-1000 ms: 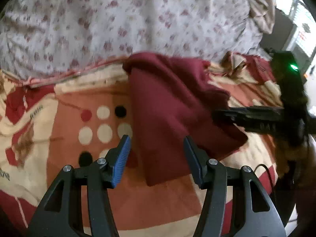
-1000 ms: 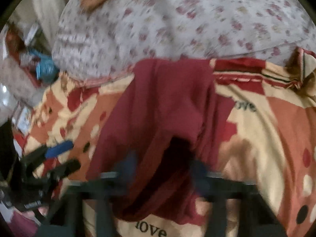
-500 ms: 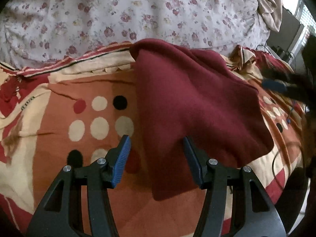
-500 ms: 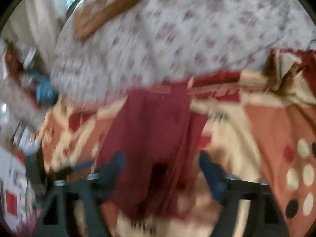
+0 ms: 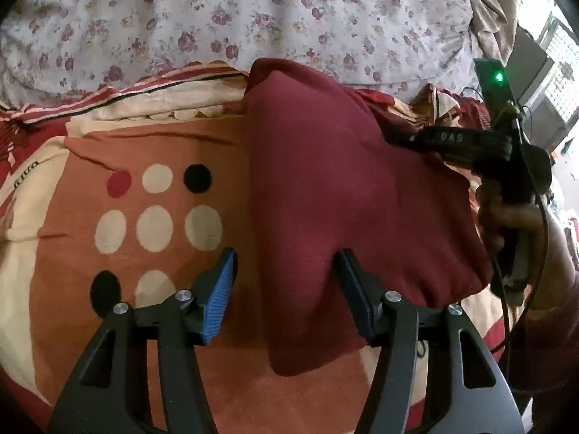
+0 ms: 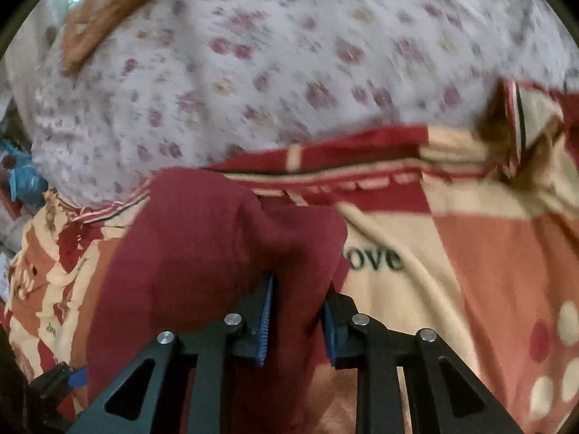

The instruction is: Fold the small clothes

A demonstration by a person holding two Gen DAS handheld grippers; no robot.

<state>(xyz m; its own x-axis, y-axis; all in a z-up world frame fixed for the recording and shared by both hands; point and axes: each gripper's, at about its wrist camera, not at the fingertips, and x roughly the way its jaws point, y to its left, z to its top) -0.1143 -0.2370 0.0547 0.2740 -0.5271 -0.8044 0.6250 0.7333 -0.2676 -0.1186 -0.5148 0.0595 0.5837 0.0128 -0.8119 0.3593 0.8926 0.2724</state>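
A dark red garment (image 5: 336, 188) lies folded on a patterned orange, cream and red blanket (image 5: 144, 152). My left gripper (image 5: 286, 282) is open, its blue-padded fingers (image 5: 219, 289) straddling the garment's near left edge without closing on it. In the right wrist view the right gripper (image 6: 296, 311) has its jaws closed in on a raised fold of the garment (image 6: 202, 246). The right gripper (image 5: 452, 141) also shows in the left wrist view, held over the garment's far right side.
A white quilt with red flowers (image 5: 235, 14) is heaped along the blanket's far edge. A rumpled blanket corner (image 6: 514, 123) sits at the far right. A cable (image 5: 506, 311) hangs at the right. Clutter (image 6: 21, 181) lies off the bed's left.
The right gripper swung away, then came back onto the garment's right side, and its jaws narrowed onto a fold. The left gripper stayed open and moved closer in over the garment's near edge.
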